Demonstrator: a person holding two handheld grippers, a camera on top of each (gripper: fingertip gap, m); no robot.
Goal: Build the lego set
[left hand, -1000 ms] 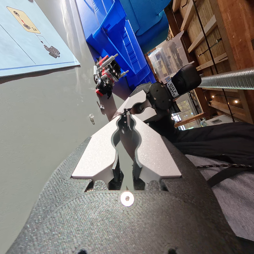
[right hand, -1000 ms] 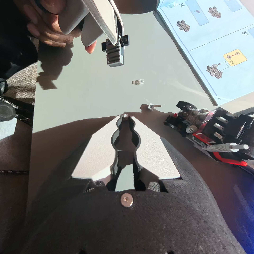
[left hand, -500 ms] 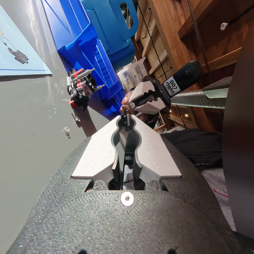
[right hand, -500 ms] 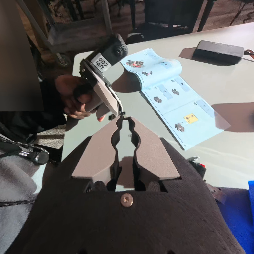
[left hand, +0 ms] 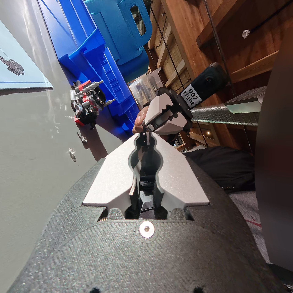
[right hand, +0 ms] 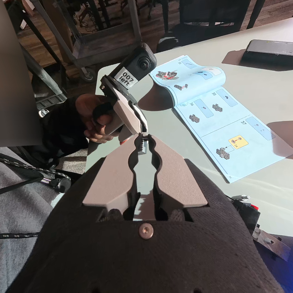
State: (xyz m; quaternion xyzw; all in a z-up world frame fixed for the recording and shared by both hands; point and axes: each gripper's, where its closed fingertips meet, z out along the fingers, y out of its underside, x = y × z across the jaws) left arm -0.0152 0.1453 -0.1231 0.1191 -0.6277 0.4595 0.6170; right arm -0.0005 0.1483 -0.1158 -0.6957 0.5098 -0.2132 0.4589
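My left gripper (left hand: 145,134) is shut on a small black lego assembly (left hand: 144,139) with a ribbed grille and holds it in the air over the table's near edge. My right gripper (right hand: 144,136) is shut on a tiny light grey piece (right hand: 144,134) and its tips meet the black assembly (right hand: 142,148), which shows in the gap between the fingers. In the left wrist view the right gripper (left hand: 148,126) comes in from the upper right. In the right wrist view the left gripper (right hand: 143,131) comes in from the upper left, held by a hand.
A red and black lego model (left hand: 88,103) stands on the grey table (left hand: 31,166) beside blue bins (left hand: 95,47). A clear stud (left hand: 72,152) and a small grey piece (left hand: 84,139) lie loose. An open instruction booklet (right hand: 222,120) and a black box (right hand: 269,50) lie farther off. Less than 4 cm separates the two grippers' tips.
Both grippers have risen from the table and come together. The right gripper's tips, apart from the black assembly a second ago, now touch it.
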